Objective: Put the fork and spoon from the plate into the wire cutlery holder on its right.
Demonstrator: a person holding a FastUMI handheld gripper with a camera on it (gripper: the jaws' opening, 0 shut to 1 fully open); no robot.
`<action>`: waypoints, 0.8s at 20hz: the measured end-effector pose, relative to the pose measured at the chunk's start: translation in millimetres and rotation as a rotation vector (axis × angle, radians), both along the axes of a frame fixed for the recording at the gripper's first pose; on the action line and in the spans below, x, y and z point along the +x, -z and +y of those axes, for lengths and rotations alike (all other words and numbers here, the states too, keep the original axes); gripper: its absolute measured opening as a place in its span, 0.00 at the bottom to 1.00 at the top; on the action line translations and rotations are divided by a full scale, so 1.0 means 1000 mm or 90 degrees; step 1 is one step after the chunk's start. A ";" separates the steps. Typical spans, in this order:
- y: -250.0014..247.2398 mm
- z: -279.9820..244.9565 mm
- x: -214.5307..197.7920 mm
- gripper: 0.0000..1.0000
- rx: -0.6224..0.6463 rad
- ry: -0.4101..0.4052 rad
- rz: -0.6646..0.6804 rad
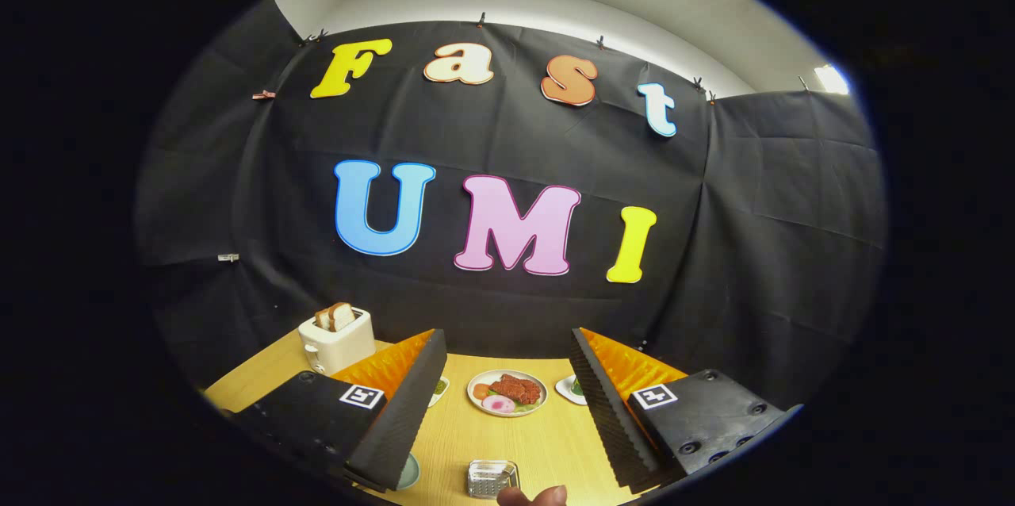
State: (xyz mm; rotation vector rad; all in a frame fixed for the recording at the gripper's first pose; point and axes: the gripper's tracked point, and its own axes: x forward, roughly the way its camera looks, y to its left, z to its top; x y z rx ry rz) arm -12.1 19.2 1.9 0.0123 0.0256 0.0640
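Tongs (507,403) spread, empty — wire cutlery holder (492,478) between fingers on counter (547,442). Fork, spoon judged light, stiff, slippery — grip mid-handle.

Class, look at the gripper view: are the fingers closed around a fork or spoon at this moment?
No. The gripper has its fingers spread wide with nothing between them, and the plate of food sits on the table beyond them.

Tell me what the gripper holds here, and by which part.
Nothing is held. The gripper has its jaws wide apart over the table, with the plate of food beyond them and the wire cutlery holder below, untouched.
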 end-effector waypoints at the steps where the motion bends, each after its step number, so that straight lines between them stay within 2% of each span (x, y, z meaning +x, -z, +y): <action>1: 0.004 0.008 -0.003 0.97 0.005 -0.013 0.009; 7: 0.066 0.076 -0.034 0.97 0.037 -0.142 0.152; 14: 0.200 0.154 -0.069 0.94 0.081 -0.243 0.428; 16: 0.237 0.170 -0.077 0.88 0.084 -0.260 0.494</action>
